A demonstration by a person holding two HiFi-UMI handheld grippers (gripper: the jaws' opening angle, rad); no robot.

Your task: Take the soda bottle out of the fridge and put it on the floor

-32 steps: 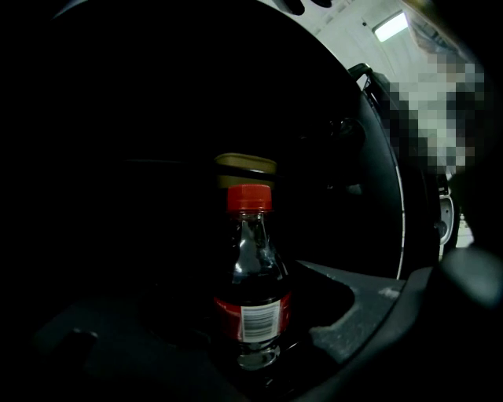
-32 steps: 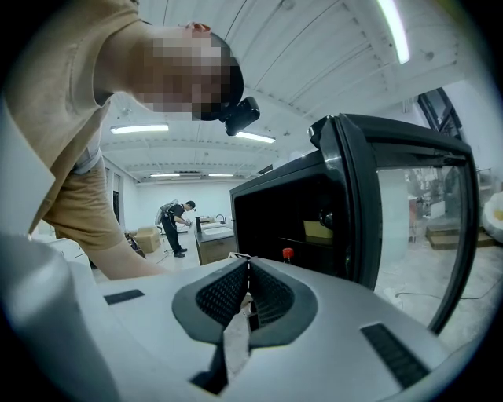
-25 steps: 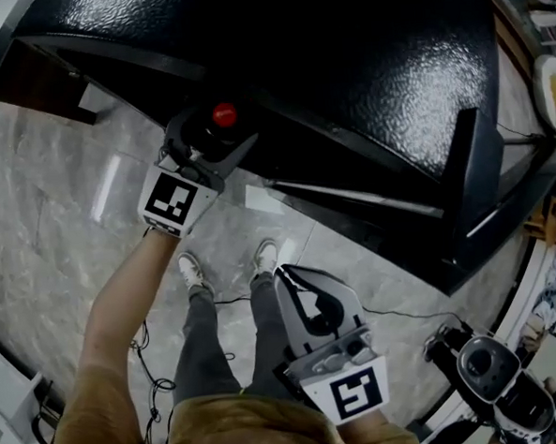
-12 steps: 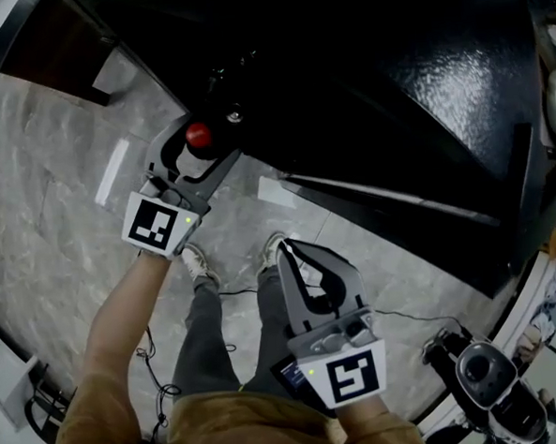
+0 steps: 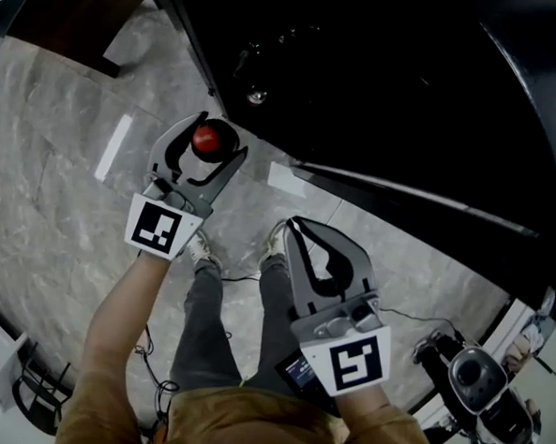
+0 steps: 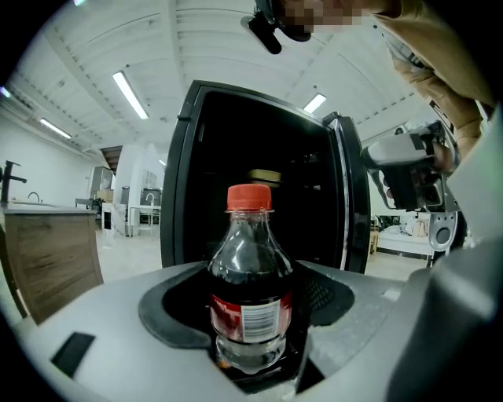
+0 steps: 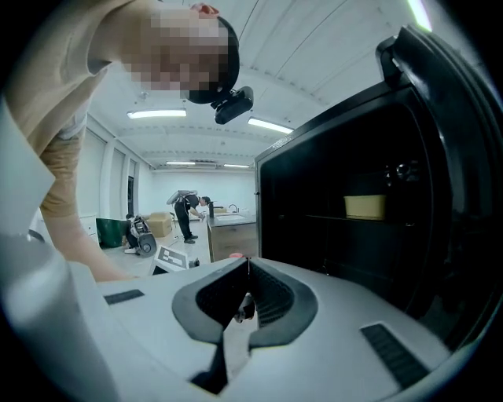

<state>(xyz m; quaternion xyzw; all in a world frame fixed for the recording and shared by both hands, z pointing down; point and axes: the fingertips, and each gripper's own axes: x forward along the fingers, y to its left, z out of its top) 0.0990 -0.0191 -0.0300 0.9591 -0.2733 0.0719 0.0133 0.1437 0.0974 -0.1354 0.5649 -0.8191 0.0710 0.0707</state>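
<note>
Soda bottle [image 6: 250, 294] clamped upright at its label between left claw [image 5: 215, 140] jaws; fridge [image 5: 392, 87] ahead of claw, floor [image 5: 60, 183] below. Right claw [image 7: 247, 267] closed, empty. Judged full, heavyish, rigid, slick plastic: mid-body grip suits

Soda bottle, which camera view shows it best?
Left gripper view: the soda bottle stands upright between the jaws, red cap and label clear. Head view shows only the cap; right gripper view, nothing clear.
</note>
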